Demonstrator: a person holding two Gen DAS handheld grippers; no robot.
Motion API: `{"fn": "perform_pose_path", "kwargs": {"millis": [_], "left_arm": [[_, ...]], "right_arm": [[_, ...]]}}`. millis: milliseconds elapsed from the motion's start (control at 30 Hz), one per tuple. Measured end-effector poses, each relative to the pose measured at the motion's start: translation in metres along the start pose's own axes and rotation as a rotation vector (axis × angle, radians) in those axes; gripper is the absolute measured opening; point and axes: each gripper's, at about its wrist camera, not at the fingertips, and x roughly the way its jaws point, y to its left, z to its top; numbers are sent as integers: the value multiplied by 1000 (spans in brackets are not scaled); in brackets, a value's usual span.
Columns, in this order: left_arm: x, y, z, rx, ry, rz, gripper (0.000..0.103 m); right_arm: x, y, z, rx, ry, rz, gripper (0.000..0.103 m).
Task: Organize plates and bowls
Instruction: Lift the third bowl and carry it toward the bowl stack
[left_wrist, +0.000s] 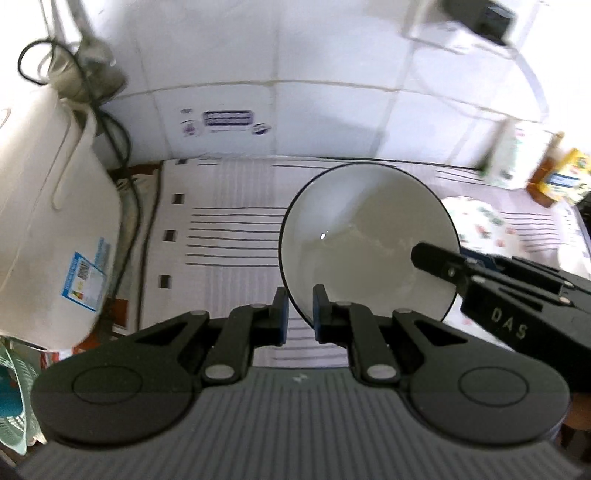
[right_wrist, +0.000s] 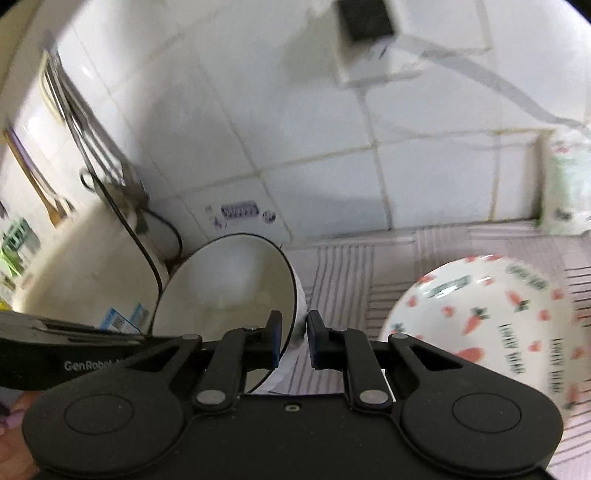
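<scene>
A white bowl with a thin dark rim (left_wrist: 369, 240) hangs tilted above the striped counter mat (left_wrist: 229, 229), held from two sides. My left gripper (left_wrist: 300, 314) is shut on the bowl's near rim, which passes between its blue pads. My right gripper (left_wrist: 436, 258) comes in from the right and pinches the opposite rim, one finger inside the bowl. In the right wrist view the same bowl (right_wrist: 221, 288) has its wall clamped in my right gripper (right_wrist: 294, 339), and my left gripper (right_wrist: 140, 334) reaches its rim from the left. A carrot-patterned bowl (right_wrist: 480, 325) sits on the mat to the right.
A large white appliance (left_wrist: 48, 221) with a black cord stands at the left, close to the held bowl. The tiled wall (left_wrist: 295, 55) rises behind the counter, with a socket and black plug (right_wrist: 365, 22). Packages (left_wrist: 565, 177) stand at the far right; a green basket (left_wrist: 14, 387) at the lower left.
</scene>
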Motion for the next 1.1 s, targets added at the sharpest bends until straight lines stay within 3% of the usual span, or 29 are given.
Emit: {"fn": "perform_pose_path", "kwargs": {"millis": [367,567,867,1100], "left_arm": [[-59,-125,2,180,-88,-31,12],[-69,-193,6,233,-96,-104,13],[-48,-287,1,237,-29,-187,13],[-5,-330,0,182,90,-185,13]], "right_arm": [[-110,-65,4,56,-122,-44,18],[-167,-117,4,84,-196,-79,18],[-216,-208,2,66,-198,-112,18],[-211,-269,2,79,-124,-93,18]]}}
